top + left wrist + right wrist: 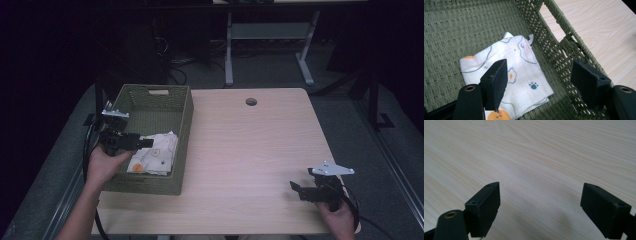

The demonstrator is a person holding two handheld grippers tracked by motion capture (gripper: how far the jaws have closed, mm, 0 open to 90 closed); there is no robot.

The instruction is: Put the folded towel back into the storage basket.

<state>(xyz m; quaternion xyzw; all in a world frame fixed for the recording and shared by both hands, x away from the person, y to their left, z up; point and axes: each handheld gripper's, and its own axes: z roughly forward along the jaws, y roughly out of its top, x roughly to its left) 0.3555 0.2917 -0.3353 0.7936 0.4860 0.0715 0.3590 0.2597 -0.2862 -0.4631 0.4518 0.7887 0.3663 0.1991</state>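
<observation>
While the left gripper (539, 85) is hovering with its two black jaws spread wide and nothing between them, it is looking down on a folded white cloth printed with fried eggs, a paw mark and thin dark outlines (509, 75). One jaw is sitting over the cloth's near half; the other is hanging close beside the wall of the olive-green woven basket with cut-out handles (564, 47). In the high view the same gripper (142, 143) is reaching in over the basket's (182, 125) left rim, and the cloth (155, 155) is lying flat on the basket floor in its near half, towards the right-hand wall.

The cloth is looking soft and thin, squared into several layers, with a small tab sticking up at its far corner.

The likeliest slip, in my judgement, is that the outer jaw catches on the weave of the wall as the gripper drops, tilting or dragging the basket. A second risk is pinching just the top layer, so the fold opens and the cloth trails out loose.

The right gripper (300, 190) is resting low near the front right edge of the pale wood-grain table (250, 145), its jaws likewise held well apart over bare wood (539, 170).
</observation>
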